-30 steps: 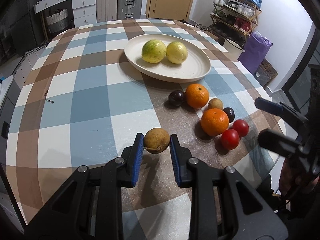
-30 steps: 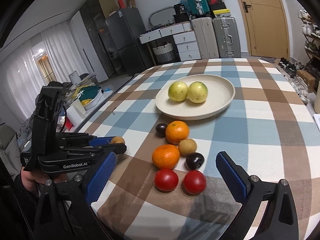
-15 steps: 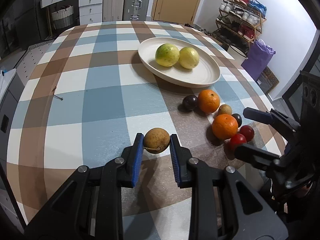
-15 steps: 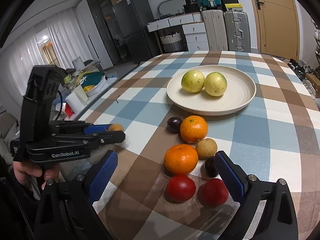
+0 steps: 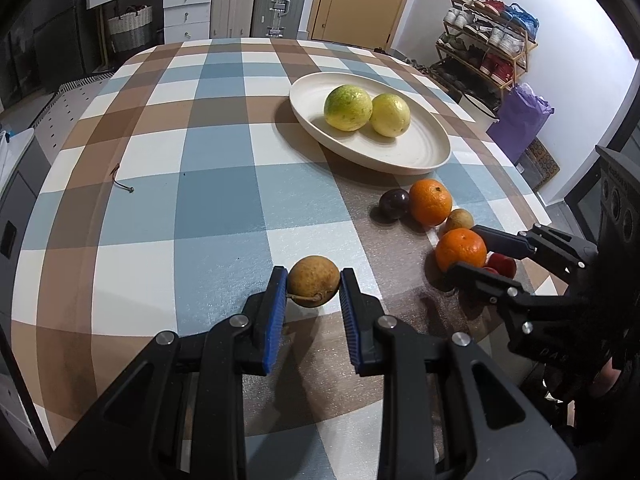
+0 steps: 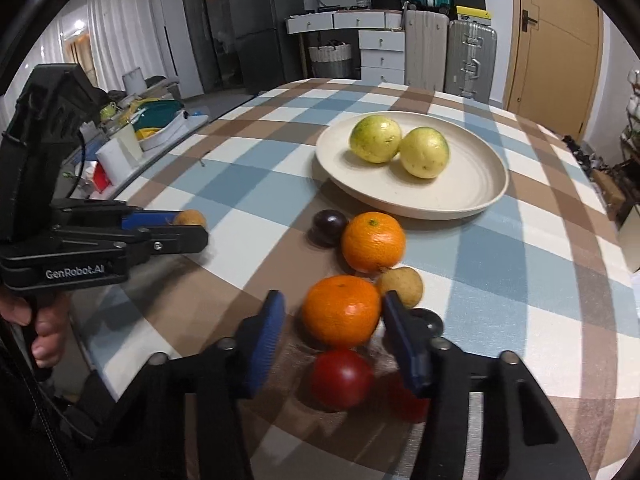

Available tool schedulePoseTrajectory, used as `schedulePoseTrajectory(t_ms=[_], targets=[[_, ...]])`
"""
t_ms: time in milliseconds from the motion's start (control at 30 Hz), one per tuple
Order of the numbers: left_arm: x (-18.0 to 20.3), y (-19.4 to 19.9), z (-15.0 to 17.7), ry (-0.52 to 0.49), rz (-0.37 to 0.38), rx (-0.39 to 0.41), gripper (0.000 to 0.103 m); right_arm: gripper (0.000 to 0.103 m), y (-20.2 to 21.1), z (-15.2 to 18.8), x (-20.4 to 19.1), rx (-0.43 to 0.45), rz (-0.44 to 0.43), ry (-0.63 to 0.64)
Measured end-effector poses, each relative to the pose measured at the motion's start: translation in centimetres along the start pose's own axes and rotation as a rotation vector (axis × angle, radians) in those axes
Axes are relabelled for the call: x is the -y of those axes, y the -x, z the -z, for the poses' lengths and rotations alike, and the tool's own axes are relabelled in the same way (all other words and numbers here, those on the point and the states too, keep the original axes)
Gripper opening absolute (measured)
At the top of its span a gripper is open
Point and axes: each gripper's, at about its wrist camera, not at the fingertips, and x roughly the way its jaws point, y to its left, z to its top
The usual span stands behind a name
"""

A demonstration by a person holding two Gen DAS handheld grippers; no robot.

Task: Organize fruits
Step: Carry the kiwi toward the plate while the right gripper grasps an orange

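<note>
My left gripper (image 5: 313, 292) is shut on a round brown fruit (image 5: 312, 276), held just above the checked tablecloth. In the right wrist view the same brown fruit (image 6: 191, 218) shows at the left. My right gripper (image 6: 333, 304) straddles the near orange (image 6: 340, 310). Its jaws are closing; the right pad touches the orange, and a gap remains at the left pad. Around it lie a second orange (image 6: 372, 240), a small brown fruit (image 6: 402, 286), two dark plums (image 6: 328, 224) and red tomatoes (image 6: 340, 378). The cream plate (image 5: 420, 156) holds two yellow-green fruits (image 5: 347, 108).
A small bent twig (image 5: 122, 184) lies on the cloth at the left. The table's edge runs close behind the fruit cluster on the right. A hand (image 6: 44, 344) grips the left tool's handle. Suitcases (image 5: 280, 0), drawers and a shoe rack (image 5: 488, 52) stand beyond the table.
My right gripper has moved in over the fruit cluster and its jaws have narrowed from wide open to around the near orange. The left gripper still holds the brown fruit.
</note>
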Motion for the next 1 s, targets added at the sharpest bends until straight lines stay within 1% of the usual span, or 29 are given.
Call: schedulePoseTrajectory(t_ms=[33, 67, 300, 533, 767, 1000], targets=[[0.0, 0.0, 0.0, -0.001, -0.001, 0.001, 0.024, 0.046, 0.1, 0.0, 0.2, 0.001, -0.002, -0.008], [0.0, 0.0, 0.0, -0.002, 0.0, 0.0, 0.023, 0.041, 0.1, 0.0, 0.5, 0.004, -0.005, -0.018], [0.0, 0.3, -0.2, -0.005, -0.003, 0.007, 0.024, 0.04, 0.2, 0.0, 0.4, 0.01, -0.01, -0.016], [0.3, 0.9, -0.7, -0.005, -0.006, 0.018, 0.024, 0.04, 1.3, -0.2, 1.3, 0.052, -0.035, -0.051], [0.9, 1.0, -2.5, -0.016, 0.015, 0.027, 0.023, 0.04, 3.1, -1.4, 3.1, 0.129, -0.081, -0.104], [1.8, 0.4, -5.6, -0.025, 0.05, 0.037, 0.023, 0.04, 3.9, -3.2, 5.2, 0.168, -0.12, -0.157]])
